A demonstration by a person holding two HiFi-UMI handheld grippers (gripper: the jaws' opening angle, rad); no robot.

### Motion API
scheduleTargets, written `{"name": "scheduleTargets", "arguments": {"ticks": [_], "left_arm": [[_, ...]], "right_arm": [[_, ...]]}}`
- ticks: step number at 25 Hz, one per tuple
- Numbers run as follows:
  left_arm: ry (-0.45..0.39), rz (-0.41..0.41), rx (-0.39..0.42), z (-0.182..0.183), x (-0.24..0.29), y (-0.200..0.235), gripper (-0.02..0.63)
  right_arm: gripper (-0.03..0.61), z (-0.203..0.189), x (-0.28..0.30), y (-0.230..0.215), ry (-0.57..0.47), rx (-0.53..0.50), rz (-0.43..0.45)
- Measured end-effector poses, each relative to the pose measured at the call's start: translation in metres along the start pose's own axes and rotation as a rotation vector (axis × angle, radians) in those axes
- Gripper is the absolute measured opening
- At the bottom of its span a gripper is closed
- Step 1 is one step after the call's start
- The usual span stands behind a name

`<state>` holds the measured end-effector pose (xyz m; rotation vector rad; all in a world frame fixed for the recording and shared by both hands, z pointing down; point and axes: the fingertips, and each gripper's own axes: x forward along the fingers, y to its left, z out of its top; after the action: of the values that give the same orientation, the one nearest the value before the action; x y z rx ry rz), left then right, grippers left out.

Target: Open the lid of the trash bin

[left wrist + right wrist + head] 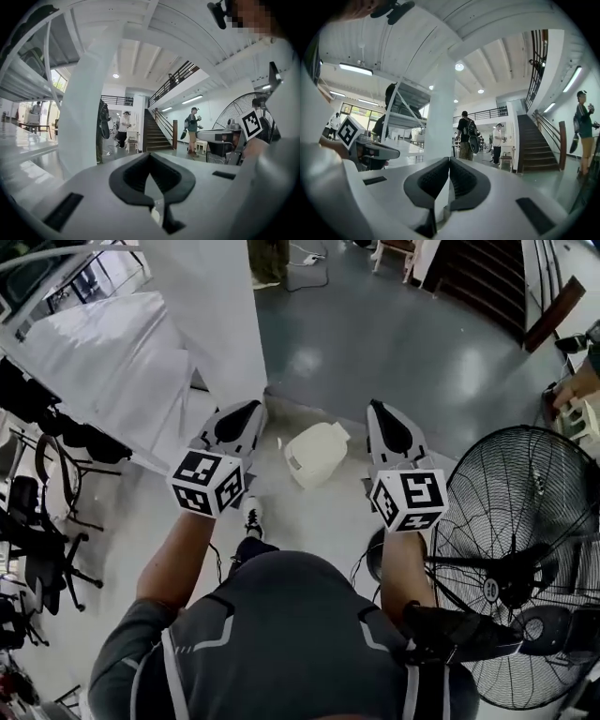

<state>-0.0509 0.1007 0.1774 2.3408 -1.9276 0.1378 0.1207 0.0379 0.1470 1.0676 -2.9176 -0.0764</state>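
both pairs of jaws are pressed fully together with nothing caught between them. the left gripper [247, 411] and the right gripper [378, 409] are held out side by side in front of the person, pointing roughly level across the room, and neither touches anything. the trash bin [316, 454] stands on the pale floor ahead of the person. from the head view it shows in the gap between the two grippers, clear of both, and its white lid looks closed. a broad white column [211, 324] rises just beyond the left gripper, and a big black floor fan [525, 559] stands close by on the person's right. looking along the left gripper's shut tips [149, 153] you see the same column [86, 117], a staircase [154, 136] and a person in shorts [192, 131] standing near it. along the right gripper's shut tips [449, 158] there is the column again [440, 112] and a person with a backpack [465, 136] facing away.
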Motion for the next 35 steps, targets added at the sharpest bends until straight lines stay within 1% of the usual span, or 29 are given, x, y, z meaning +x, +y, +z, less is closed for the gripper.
{"name": "scheduleTargets", "arguments": {"ticks": [4, 6, 9, 11, 15, 20, 25, 28, 30, 31, 32, 35], "left_arm": [[-0.018, -0.088, 0.006, 0.003, 0.035, 0.024, 0.009], [-0.029, -0.118, 0.014, 0.008, 0.052, 0.040, 0.009], [-0.020, -0.172, 0.018, 0.013, 0.074, 0.059, 0.009], [-0.007, -0.202, 0.035, 0.013, 0.086, 0.069, 0.009], [0.026, -0.239, 0.038, 0.005, 0.113, 0.093, 0.011], [0.068, -0.233, -0.004, -0.014, 0.142, 0.130, 0.011], [0.139, -0.321, -0.010, -0.044, 0.176, 0.149, 0.011], [0.212, -0.387, -0.014, -0.071, 0.195, 0.152, 0.011], [0.270, -0.425, -0.035, -0.092, 0.213, 0.150, 0.014], [0.296, -0.434, -0.052, -0.103, 0.223, 0.149, 0.037], [0.318, -0.440, -0.062, -0.113, 0.231, 0.146, 0.073], [0.388, -0.446, -0.035, -0.150, 0.243, 0.137, 0.115]], "right_arm": [[0.028, -0.006, 0.028, -0.013, 0.015, 0.007, -0.067], [0.028, -0.006, 0.044, -0.018, 0.021, 0.010, -0.095], [0.028, -0.007, 0.067, -0.026, 0.036, 0.026, -0.133], [0.028, -0.008, 0.080, -0.030, 0.048, 0.028, -0.159], [0.029, -0.020, 0.112, -0.039, 0.083, 0.051, -0.197], [0.029, -0.043, 0.143, -0.044, 0.156, 0.094, -0.256], [0.031, -0.071, 0.172, -0.053, 0.222, 0.112, -0.306], [0.031, -0.097, 0.182, -0.059, 0.264, 0.146, -0.344], [0.031, -0.117, 0.190, -0.068, 0.292, 0.155, -0.355], [0.031, -0.128, 0.192, -0.073, 0.306, 0.161, -0.360], [0.031, -0.140, 0.194, -0.078, 0.317, 0.169, -0.366], [0.031, -0.184, 0.193, -0.085, 0.362, 0.208, -0.362]]}}
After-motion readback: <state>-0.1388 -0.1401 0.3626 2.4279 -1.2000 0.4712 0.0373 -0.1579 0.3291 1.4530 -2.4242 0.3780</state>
